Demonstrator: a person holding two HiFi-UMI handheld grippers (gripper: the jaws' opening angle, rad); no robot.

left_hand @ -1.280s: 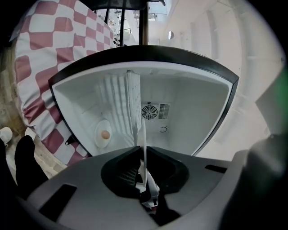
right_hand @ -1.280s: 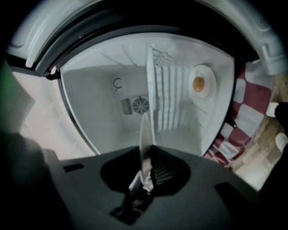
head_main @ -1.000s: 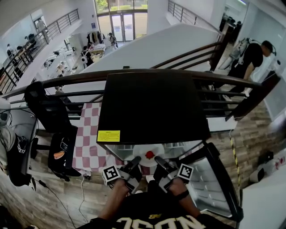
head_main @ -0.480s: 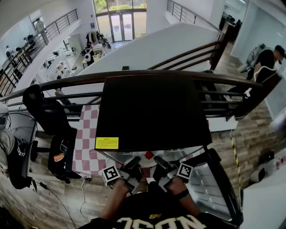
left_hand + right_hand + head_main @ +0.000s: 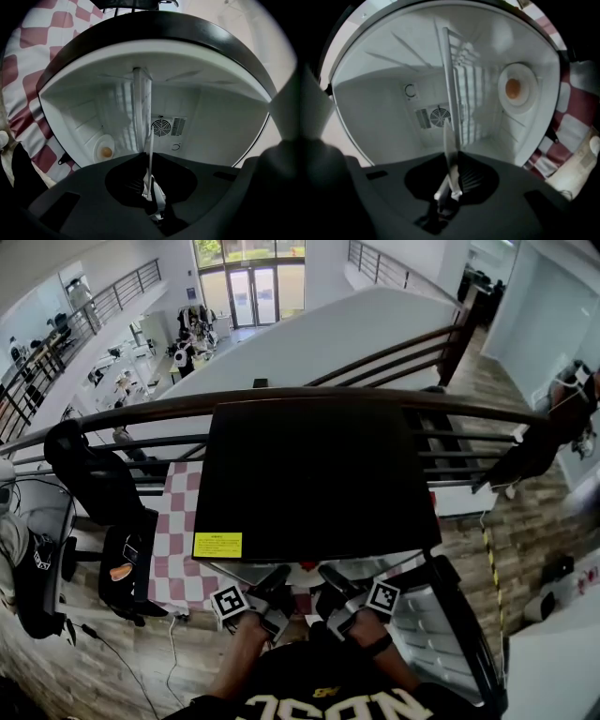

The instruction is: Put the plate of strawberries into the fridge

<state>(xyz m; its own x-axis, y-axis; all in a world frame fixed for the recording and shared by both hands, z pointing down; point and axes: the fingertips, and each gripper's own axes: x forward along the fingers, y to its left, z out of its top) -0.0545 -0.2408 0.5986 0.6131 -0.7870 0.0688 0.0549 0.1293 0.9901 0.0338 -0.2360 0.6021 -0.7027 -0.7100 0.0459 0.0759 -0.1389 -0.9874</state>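
Observation:
A white plate [image 5: 150, 150] shows edge-on as a thin pale strip between the jaws of both gripper views, also [image 5: 449, 145]. My left gripper [image 5: 149, 187] is shut on its rim, and my right gripper [image 5: 451, 185] is shut on the opposite rim. Both reach into the open white fridge interior [image 5: 211, 126], near a wire shelf [image 5: 452, 84]. In the head view the left gripper [image 5: 274, 579] and right gripper [image 5: 328, 576] sit at the front edge of the black fridge top [image 5: 319, 474]. That top hides almost all of the plate and the strawberries.
The fridge door [image 5: 445, 624] stands open at the right. A back-wall fan [image 5: 161, 127] and a round white fitting with an orange centre [image 5: 513, 88] are inside. A red-checked cloth [image 5: 173, 540] lies left of the fridge, beside a black chair [image 5: 94, 484]. A railing [image 5: 281, 397] runs behind.
Both grippers and the plate have moved forward into the fridge. The plate and red strawberry, visible before, are now almost hidden under the fridge top.

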